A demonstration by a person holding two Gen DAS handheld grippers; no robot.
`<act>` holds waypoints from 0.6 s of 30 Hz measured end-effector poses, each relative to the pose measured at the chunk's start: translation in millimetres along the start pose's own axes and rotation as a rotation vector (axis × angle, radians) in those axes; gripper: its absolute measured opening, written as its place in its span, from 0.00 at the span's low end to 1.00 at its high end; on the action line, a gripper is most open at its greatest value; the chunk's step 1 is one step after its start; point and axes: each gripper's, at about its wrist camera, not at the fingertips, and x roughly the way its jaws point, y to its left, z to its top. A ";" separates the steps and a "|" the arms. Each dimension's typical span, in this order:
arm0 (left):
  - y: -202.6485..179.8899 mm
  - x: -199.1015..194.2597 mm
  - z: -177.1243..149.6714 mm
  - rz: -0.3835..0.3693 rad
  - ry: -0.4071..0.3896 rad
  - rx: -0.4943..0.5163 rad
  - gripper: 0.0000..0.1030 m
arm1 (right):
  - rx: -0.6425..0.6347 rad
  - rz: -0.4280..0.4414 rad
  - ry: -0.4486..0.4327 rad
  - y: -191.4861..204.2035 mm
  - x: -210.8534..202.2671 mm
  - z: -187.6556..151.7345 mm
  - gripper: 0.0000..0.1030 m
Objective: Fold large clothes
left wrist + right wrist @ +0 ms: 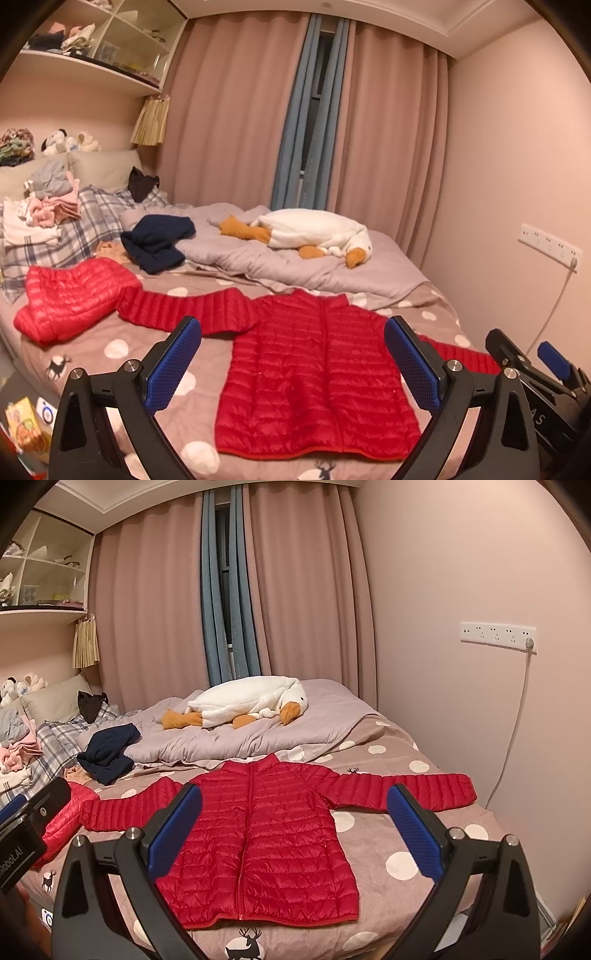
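Observation:
A red quilted down jacket (314, 373) (258, 834) lies flat, zipped and front up on the spotted bedsheet, both sleeves spread out sideways. Its left sleeve (184, 310) reaches toward a second red down jacket (70, 295) lying crumpled at the left. My left gripper (291, 362) hovers open above the jacket's hem side with nothing between its blue pads. My right gripper (293, 830) is open too, held over the jacket from the bed's foot. The right gripper's body (535, 373) shows at the lower right of the left wrist view.
A lilac duvet (236, 738) with a white plush goose (247, 701) lies behind the jacket. A navy garment (159, 240), a plaid blanket (55, 240) and piled clothes (48, 206) sit at the left. A power cord (513, 716) hangs on the right wall.

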 end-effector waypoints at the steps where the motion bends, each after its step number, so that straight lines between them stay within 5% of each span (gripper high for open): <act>1: -0.4 -0.2 -0.1 0.002 0.000 0.001 0.96 | -0.001 -0.001 0.001 0.2 0.7 0.2 0.98; 18: -2.8 -3.7 0.5 0.019 0.007 0.012 0.96 | -0.007 0.009 0.002 2.5 -1.2 -1.3 0.98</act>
